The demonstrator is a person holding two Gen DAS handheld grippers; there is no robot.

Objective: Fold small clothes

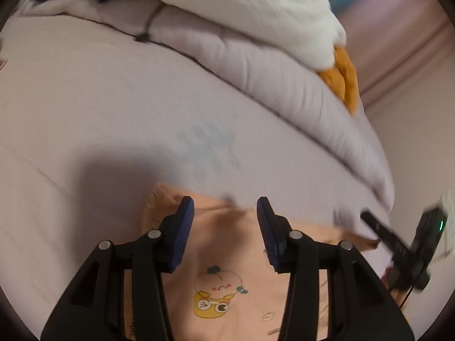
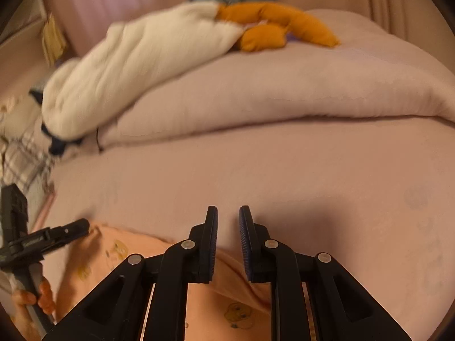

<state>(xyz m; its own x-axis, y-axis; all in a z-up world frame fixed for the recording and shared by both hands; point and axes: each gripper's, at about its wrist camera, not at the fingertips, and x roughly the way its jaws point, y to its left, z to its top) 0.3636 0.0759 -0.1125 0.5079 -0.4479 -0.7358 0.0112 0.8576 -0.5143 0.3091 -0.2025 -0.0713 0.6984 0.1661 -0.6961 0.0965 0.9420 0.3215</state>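
Both grippers we hold sit low in their frames with jaws apart, gripping nothing. Our left gripper (image 1: 225,221) hovers over the peach garment (image 1: 227,258) — its cartoon print (image 1: 217,294) shows bottom centre, between the fingers. Our right gripper (image 2: 228,238) is above the garment's far edge, spread on the pink sheet (image 2: 284,170). At upper frame a folded duvet (image 2: 284,85) carries a white plush (image 2: 136,65) with orange feet (image 2: 273,27) — blurred.

The peach garment (image 1: 227,258) runs off the bottom edge; the right gripper (image 1: 398,241) is perhaps too blurred to read.
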